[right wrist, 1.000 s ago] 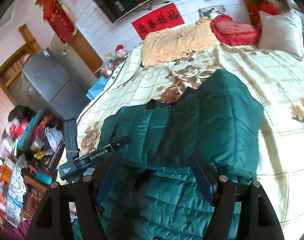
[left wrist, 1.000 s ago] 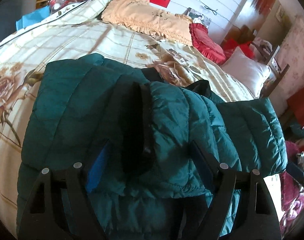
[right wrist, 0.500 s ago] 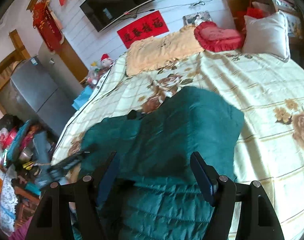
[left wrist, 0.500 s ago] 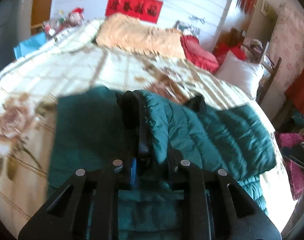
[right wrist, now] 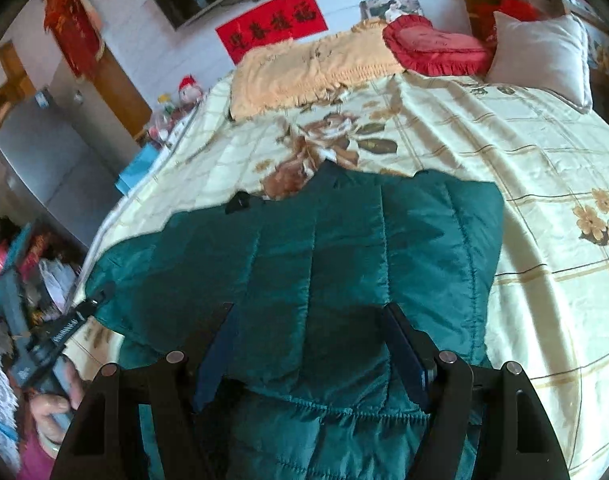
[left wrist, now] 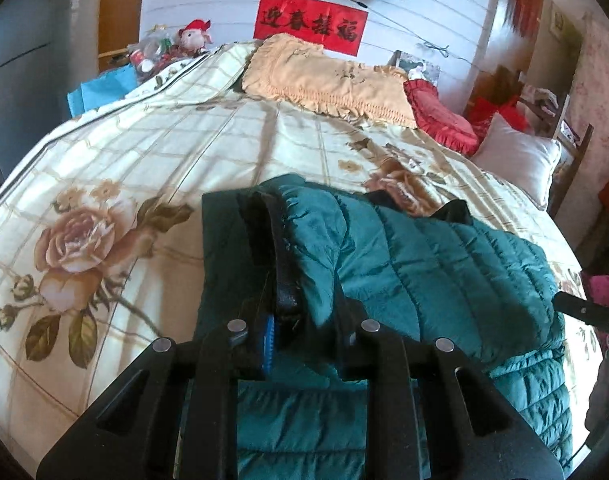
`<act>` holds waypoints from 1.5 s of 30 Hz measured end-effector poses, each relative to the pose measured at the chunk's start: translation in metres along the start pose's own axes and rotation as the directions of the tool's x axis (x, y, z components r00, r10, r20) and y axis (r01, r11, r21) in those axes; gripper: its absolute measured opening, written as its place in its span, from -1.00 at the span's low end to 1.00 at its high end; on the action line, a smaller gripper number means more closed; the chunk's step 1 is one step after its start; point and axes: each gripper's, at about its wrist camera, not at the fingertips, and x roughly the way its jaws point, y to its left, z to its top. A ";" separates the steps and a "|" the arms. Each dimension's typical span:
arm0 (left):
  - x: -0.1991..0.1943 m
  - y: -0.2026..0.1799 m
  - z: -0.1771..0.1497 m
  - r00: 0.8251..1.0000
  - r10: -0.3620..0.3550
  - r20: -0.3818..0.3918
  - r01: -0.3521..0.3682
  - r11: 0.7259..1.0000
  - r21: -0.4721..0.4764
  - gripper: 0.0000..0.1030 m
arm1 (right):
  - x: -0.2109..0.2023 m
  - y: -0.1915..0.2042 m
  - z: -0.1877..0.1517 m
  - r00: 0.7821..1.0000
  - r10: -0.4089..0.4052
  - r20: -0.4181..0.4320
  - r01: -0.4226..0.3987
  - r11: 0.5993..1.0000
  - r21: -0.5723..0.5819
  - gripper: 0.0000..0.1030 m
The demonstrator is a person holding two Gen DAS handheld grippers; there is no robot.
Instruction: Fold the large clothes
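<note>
Since the earlier frame my left gripper (left wrist: 300,320) has clamped the quilted teal puffer jacket's (left wrist: 424,256) dark-trimmed edge; right gripper (right wrist: 312,344) hovers agape; I carry the edge across evenly.

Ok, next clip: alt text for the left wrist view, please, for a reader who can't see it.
The left gripper has its jaws shut on a raised fold of a teal quilted puffer jacket, near its black-lined edge. The jacket lies on a cream floral bedspread, with a peach fringed pillow, a red ruffled cushion and a white pillow at the far side.
</note>
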 end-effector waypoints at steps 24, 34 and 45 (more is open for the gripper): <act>-0.017 0.025 0.011 0.999 -0.045 -0.022 0.041 0.989 -0.143 -0.06 | -0.011 -0.002 0.002 0.985 -0.149 0.089 0.157 0.984 -0.084 0.40; 0.002 -0.007 0.026 0.998 0.059 0.011 -0.058 0.997 -0.056 0.33 | 0.035 -0.009 0.023 0.973 -0.223 0.058 0.227 0.972 -0.068 0.40; 0.087 -0.012 0.017 0.983 0.167 -0.080 -0.165 0.986 0.034 0.67 | 0.080 -0.041 0.024 0.949 -0.311 0.047 0.312 0.949 -0.034 0.46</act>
